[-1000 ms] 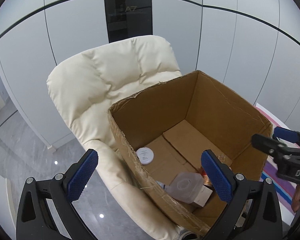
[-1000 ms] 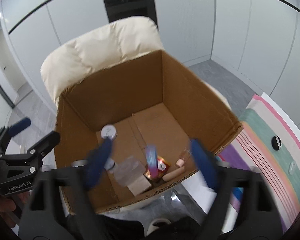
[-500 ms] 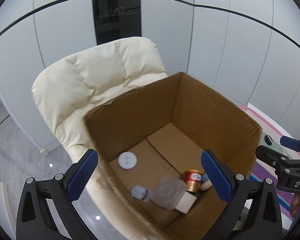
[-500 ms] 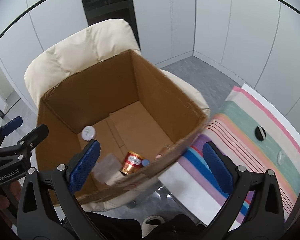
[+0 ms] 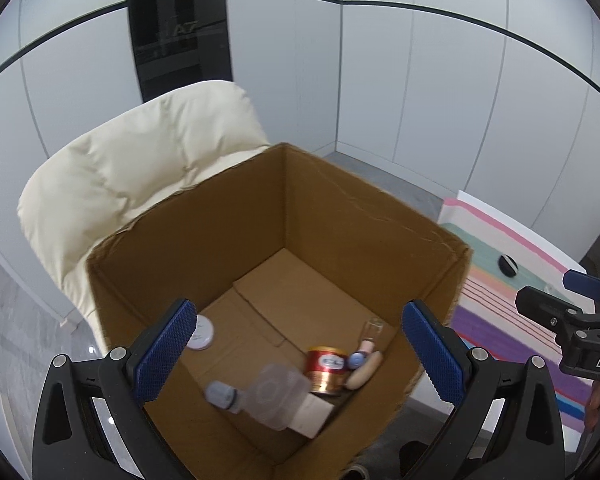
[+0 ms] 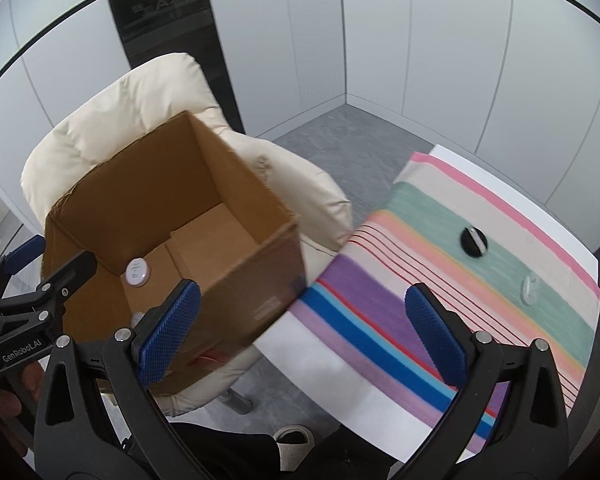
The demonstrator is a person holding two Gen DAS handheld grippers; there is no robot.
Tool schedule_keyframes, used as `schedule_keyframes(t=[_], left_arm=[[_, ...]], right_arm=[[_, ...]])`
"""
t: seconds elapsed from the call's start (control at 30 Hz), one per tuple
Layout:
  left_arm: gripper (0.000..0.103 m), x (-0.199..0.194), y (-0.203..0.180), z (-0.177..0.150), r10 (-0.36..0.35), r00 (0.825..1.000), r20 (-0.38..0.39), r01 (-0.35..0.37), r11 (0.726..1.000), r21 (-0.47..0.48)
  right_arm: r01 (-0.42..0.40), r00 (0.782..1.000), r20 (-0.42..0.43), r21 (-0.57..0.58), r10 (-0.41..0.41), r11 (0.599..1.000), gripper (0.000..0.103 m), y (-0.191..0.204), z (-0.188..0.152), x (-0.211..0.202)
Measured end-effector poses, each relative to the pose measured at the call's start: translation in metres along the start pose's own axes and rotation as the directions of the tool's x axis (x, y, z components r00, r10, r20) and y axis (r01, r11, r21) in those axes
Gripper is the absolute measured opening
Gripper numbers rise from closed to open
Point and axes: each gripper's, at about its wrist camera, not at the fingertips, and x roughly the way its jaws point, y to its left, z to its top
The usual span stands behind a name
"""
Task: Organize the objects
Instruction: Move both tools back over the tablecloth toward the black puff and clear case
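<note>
An open cardboard box [image 5: 364, 216] sits on a cream armchair [image 5: 140, 172]. Inside lie a red and gold can [image 5: 326, 368], a clear plastic bottle with a grey cap [image 5: 260, 396], a round white lid [image 5: 200, 332], a small glass vial [image 5: 370, 330] and a beige tube [image 5: 364, 368]. My left gripper [image 5: 296, 352] is open and empty above the box's near side. My right gripper [image 6: 300, 332] is open and empty, over the gap between the box [image 6: 236, 240] and a striped cloth [image 6: 460, 280]. A black round object [image 6: 473, 241] and a small clear object [image 6: 529, 290] lie on the cloth.
The striped cloth covers a white table [image 6: 380, 408] to the right of the armchair [image 6: 324, 204]. Grey panel walls and a dark door [image 5: 180, 32] stand behind. Grey floor [image 6: 348, 132] lies between the chair and the walls.
The right gripper has swung right, from over the box toward the striped cloth. The left gripper has moved over the box, so more of its contents show. Both stay open.
</note>
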Motion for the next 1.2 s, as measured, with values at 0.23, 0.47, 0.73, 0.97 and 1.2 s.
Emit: schedule_keyframes(t=[0.23,0.47,0.73,0.97,1.2], left_arm=[[0.103,0.005,-0.029,0.004,-0.034,0.999,-0.004,0.034,0.999,0.035],[0.103,0.008,-0.059,0.007,-0.065,0.998,-0.005,0.065,0.995,0.073],[0.103,0.012,-0.091,0.010,-0.101,0.995,-0.007,0.101,0.988,0.115],[0.103,0.014,-0.117,0.012,-0.130,0.992,-0.008,0.130,0.981,0.143],[0.103,0.015,-0.143,0.012,-0.159,0.987,-0.014,0.158,0.971,0.181]], right_arm=[[0.025,1.000,-0.003,0.034,-0.025,0.999,0.103,-0.028,-0.004,-0.006],[0.048,0.999,0.005,0.069,-0.048,0.996,0.103,-0.057,-0.009,-0.015],[0.088,0.996,0.006,0.126,-0.089,0.988,0.103,-0.091,-0.015,-0.025],[0.118,0.993,0.009,0.162,-0.121,0.980,0.103,-0.117,-0.022,-0.034],[0.148,0.988,0.008,0.200,-0.153,0.968,0.103,-0.142,-0.030,-0.044]])
